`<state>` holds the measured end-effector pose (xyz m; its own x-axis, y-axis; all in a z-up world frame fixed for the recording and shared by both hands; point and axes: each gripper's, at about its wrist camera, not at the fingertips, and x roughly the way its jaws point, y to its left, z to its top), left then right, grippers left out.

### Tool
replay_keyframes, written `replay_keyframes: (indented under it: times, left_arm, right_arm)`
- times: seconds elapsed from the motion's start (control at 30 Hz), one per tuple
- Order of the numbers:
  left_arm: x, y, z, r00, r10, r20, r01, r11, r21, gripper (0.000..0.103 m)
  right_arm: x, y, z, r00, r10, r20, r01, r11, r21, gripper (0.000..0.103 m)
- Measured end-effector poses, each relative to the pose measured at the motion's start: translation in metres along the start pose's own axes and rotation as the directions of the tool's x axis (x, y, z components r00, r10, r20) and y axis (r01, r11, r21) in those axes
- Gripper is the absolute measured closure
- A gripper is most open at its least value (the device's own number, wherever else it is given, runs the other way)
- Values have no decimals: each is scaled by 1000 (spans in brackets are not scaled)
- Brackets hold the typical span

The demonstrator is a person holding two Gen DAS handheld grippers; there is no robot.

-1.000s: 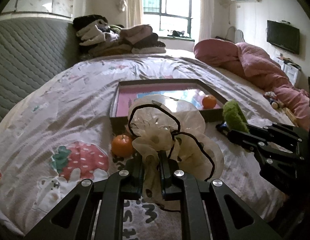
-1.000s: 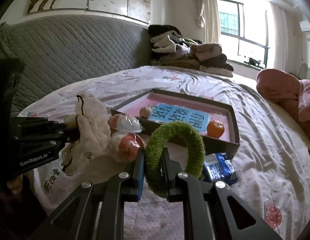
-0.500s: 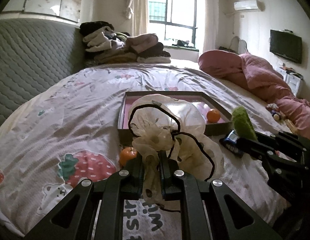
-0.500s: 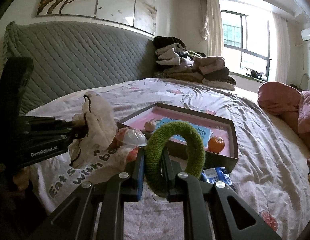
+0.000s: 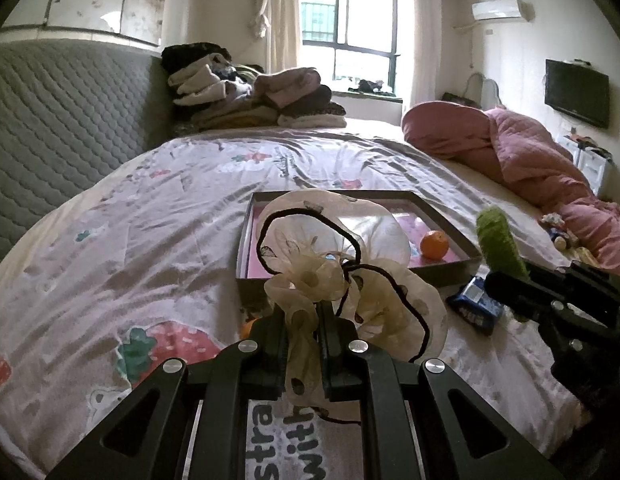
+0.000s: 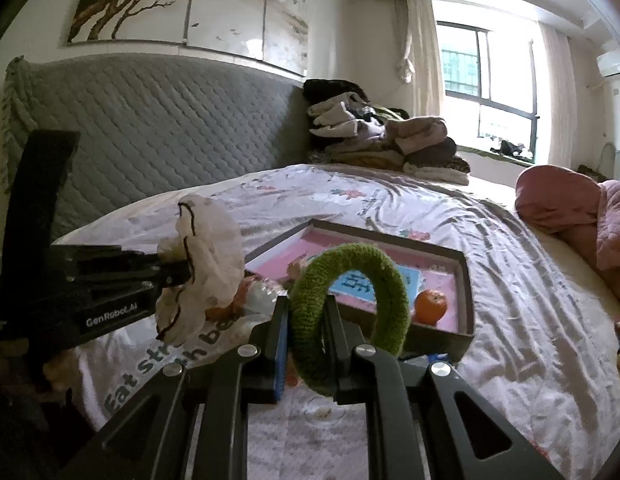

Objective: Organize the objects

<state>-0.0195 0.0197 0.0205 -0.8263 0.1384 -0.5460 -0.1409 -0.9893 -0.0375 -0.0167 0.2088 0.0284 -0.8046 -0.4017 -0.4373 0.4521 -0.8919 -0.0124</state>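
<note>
My left gripper (image 5: 302, 316) is shut on a cream sheer hair scrunchie (image 5: 342, 268) with a black trim and holds it up above the bed; it also shows in the right wrist view (image 6: 201, 264). My right gripper (image 6: 307, 312) is shut on a fuzzy green scrunchie (image 6: 350, 300), seen edge-on in the left wrist view (image 5: 500, 244). Ahead lies a shallow dark box with a pink floor (image 5: 450, 224) (image 6: 462, 280). An orange (image 5: 434, 244) (image 6: 430, 306) sits in its near right corner, beside a blue card (image 6: 366, 284).
A second orange (image 5: 247, 326) lies on the sheet below the left fingers, next to a clear wrapped item (image 6: 261, 296). A blue packet (image 5: 476, 306) lies right of the box. Folded clothes (image 5: 249, 96) are stacked at the headboard. A pink quilt (image 5: 530, 152) lies on the right.
Both grippers have risen and pulled back from the bed with their scrunchies still held. The box and oranges now sit lower and farther off in both views.
</note>
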Motion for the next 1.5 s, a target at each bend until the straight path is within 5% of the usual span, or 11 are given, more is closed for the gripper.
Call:
replay_keyframes:
  times: [0.47,1.5]
  left_arm:
    - [16,-10,37,999,-6,35,4,998,58,91]
    - [97,36,102,997,61,49,-62,998,16,91]
  right_arm:
    - [10,-19,23,999,-46,13,46,999,15,87]
    - [66,-61,63,996,-93,13,94,996,-4,87]
